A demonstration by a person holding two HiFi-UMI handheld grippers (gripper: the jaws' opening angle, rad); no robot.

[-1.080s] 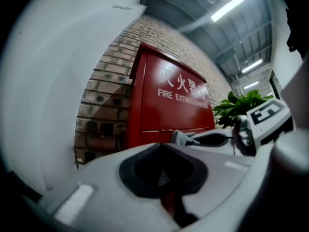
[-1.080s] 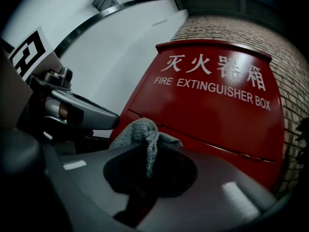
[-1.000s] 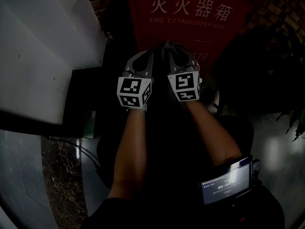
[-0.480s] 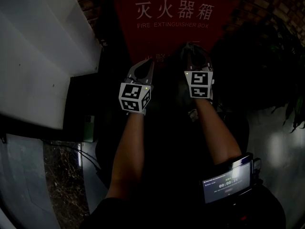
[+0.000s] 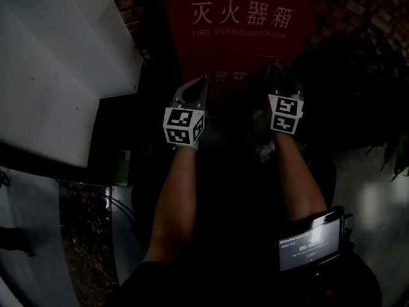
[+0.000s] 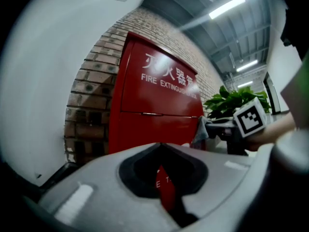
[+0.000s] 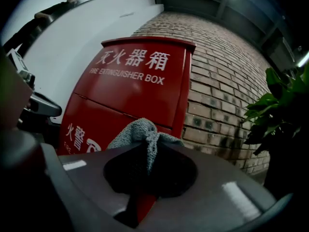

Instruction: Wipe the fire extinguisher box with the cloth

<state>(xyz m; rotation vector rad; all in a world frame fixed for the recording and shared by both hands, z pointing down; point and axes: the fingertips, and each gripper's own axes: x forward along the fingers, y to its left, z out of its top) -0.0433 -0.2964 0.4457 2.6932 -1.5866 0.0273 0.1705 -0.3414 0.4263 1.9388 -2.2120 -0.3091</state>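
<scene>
The red fire extinguisher box [image 5: 239, 31] stands against a brick wall, its white lettering facing me; it also fills the left gripper view [image 6: 154, 110] and the right gripper view [image 7: 130, 95]. My right gripper [image 5: 281, 75] is shut on a grey cloth [image 7: 142, 134], held near the box's lower right front. The cloth [image 6: 199, 132] also shows from the side in the left gripper view. My left gripper [image 5: 195, 85] is shut with nothing in it, in front of the box's lower left.
A white wall panel [image 5: 57, 75] rises at the left. A green potted plant [image 7: 282, 105] stands right of the box by the brick wall [image 7: 227, 71]. A small screen device [image 5: 310, 248] hangs at my lower right. Dark floor lies below.
My right gripper with the cloth has swung right and slightly up along the box front. The left gripper has stayed nearly where it was.
</scene>
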